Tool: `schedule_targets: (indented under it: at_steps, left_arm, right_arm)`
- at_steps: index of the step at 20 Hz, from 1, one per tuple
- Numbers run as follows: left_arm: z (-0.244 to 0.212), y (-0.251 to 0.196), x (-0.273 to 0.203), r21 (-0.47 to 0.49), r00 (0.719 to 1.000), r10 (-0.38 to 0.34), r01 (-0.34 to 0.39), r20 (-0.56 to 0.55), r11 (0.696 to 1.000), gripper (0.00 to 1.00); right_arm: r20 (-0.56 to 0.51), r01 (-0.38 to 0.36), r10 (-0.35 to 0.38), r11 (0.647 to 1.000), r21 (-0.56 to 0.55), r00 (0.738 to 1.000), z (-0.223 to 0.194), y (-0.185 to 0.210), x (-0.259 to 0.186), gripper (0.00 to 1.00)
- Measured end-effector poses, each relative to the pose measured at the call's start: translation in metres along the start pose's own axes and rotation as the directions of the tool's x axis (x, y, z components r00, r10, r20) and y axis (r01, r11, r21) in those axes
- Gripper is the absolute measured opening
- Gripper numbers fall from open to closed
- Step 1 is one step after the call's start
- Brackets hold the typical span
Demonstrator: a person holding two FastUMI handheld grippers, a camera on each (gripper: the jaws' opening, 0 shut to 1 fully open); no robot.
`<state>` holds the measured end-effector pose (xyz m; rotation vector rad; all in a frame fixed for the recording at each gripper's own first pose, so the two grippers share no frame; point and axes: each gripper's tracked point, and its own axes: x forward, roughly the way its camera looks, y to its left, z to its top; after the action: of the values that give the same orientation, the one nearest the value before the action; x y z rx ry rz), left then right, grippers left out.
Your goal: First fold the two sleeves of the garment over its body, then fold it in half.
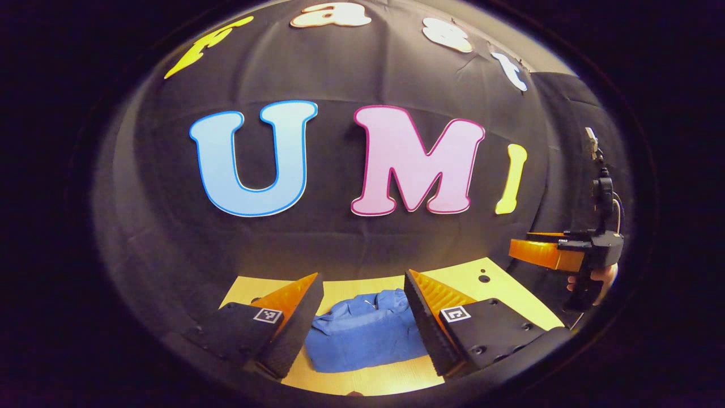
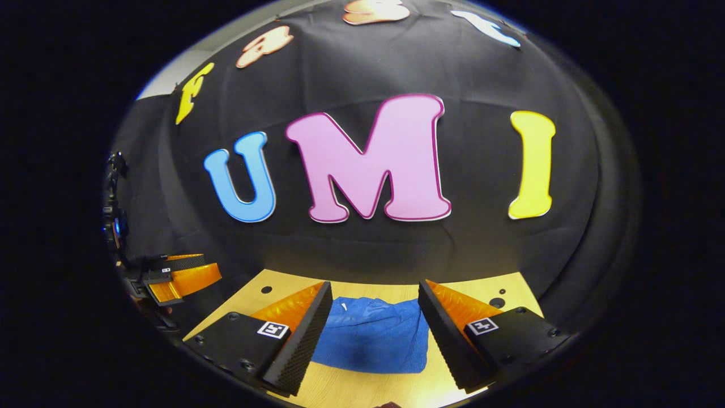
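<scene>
Hovering over a folded blue garment, both grippers apart

Lying on a pale yellow wooden tabletop (image 1: pixel 498 294) with small dark holes near its far edge, the folded blue fleece garment (image 1: pixel 362 334) forms a compact bundle. A black cloth wall (image 1: pixel 340 238) rises straight behind the table.

In the left gripper view, the left gripper (image 1: pixel 362 317) has its orange-and-black fingers spread wide and empty, held above the table, with the bundle showing in the gap between them. The right gripper (image 1: pixel 546 253) is seen off to the side, held by a hand (image 1: pixel 595 280) above the table's edge.

In the right gripper view, the right gripper (image 2: pixel 374 326) has its fingers parted too, gripping nothing, and the garment (image 2: pixel 374 334) lies on the tabletop (image 2: pixel 362 385) between and beyond its tips. The left gripper (image 2: pixel 181 276) sits off to the side
</scene>
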<state>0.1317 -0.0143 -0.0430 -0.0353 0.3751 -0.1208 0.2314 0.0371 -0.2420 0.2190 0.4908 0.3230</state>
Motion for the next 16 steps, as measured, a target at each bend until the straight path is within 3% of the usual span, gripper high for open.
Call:
schedule_targets:
  at_steps: [3, 7, 10, 13, 16]
  left_arm:
    - [-0.016, -0.013, -0.077, -0.022, 0.999, 0.022, -0.021, 0.025, 1.000, 0.83]
    - [-0.019, -0.024, -0.158, -0.015, 0.983, 0.069, -0.067, 0.168, 0.998, 0.84]
    - [-0.026, -0.040, -0.211, 0.021, 0.970, 0.109, -0.116, 0.215, 0.993, 0.81]
    - [-0.031, -0.070, -0.253, 0.028, 0.966, 0.112, -0.122, 0.235, 0.992, 0.83]
    - [-0.033, -0.099, -0.276, 0.042, 0.959, 0.125, -0.140, 0.255, 0.989, 0.83]
  right_arm:
    - [0.063, 0.032, -0.030, 0.999, -0.020, 0.998, 0.000, 0.023, -0.067, 0.97]
    - [0.154, 0.093, -0.083, 0.994, -0.064, 0.985, -0.005, 0.031, -0.152, 0.96]
    - [0.149, 0.119, -0.114, 0.993, -0.026, 0.982, -0.017, 0.034, -0.203, 0.96]
    - [0.207, 0.127, -0.113, 0.990, -0.054, 0.972, -0.006, 0.036, -0.239, 0.97]
    - [0.259, 0.071, -0.030, 0.986, -0.151, 0.965, -0.001, 0.056, -0.261, 0.96]
